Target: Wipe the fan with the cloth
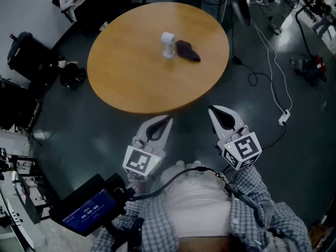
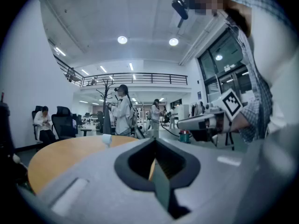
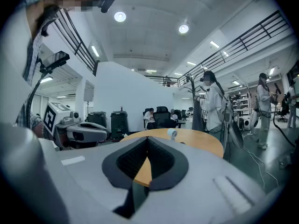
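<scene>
A small white fan (image 1: 168, 43) stands upright near the middle of the round wooden table (image 1: 131, 77). A dark purple cloth (image 1: 187, 50) lies crumpled just to its right, touching or nearly touching it. Both grippers hang off the table's near edge, close to the person's body. My left gripper (image 1: 167, 121) is shut with nothing in it, and my right gripper (image 1: 214, 111) is shut and empty too. In the left gripper view the fan (image 2: 106, 139) shows small on the tabletop beyond the left gripper (image 2: 154, 143). In the right gripper view the fan (image 3: 173, 133) sits far beyond the right gripper (image 3: 147, 143).
White cables (image 1: 273, 62) and a power strip (image 1: 284, 117) lie on the floor at right. Black cases (image 1: 26, 51) and a bag (image 1: 71, 75) sit left of the table. People stand beyond the table (image 2: 122, 111). A handheld screen (image 1: 86, 210) is at lower left.
</scene>
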### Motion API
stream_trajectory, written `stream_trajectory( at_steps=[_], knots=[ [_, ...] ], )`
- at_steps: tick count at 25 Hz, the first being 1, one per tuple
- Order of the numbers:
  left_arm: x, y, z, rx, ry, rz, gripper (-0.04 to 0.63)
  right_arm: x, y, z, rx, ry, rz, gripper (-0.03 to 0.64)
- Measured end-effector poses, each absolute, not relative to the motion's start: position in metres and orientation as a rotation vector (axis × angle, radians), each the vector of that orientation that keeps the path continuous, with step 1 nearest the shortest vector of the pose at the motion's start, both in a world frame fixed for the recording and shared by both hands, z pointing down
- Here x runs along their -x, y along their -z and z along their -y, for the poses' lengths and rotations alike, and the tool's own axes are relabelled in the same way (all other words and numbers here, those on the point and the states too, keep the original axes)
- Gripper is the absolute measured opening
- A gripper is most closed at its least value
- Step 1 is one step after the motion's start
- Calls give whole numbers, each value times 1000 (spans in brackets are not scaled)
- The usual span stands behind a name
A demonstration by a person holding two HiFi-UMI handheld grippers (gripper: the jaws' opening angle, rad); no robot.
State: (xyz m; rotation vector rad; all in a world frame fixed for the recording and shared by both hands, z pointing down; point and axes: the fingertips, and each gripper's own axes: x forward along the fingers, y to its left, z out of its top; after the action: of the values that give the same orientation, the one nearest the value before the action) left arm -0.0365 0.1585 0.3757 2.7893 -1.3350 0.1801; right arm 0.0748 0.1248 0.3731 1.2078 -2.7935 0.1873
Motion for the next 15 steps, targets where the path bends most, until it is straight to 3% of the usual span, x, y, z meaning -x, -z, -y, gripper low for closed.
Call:
stream_trajectory(
  at_steps=[15],
  knots=[
    [38,-378,-157,-2809,-153,1348,0,-72,-374,-126,-1208,-184,2794,3]
  ],
)
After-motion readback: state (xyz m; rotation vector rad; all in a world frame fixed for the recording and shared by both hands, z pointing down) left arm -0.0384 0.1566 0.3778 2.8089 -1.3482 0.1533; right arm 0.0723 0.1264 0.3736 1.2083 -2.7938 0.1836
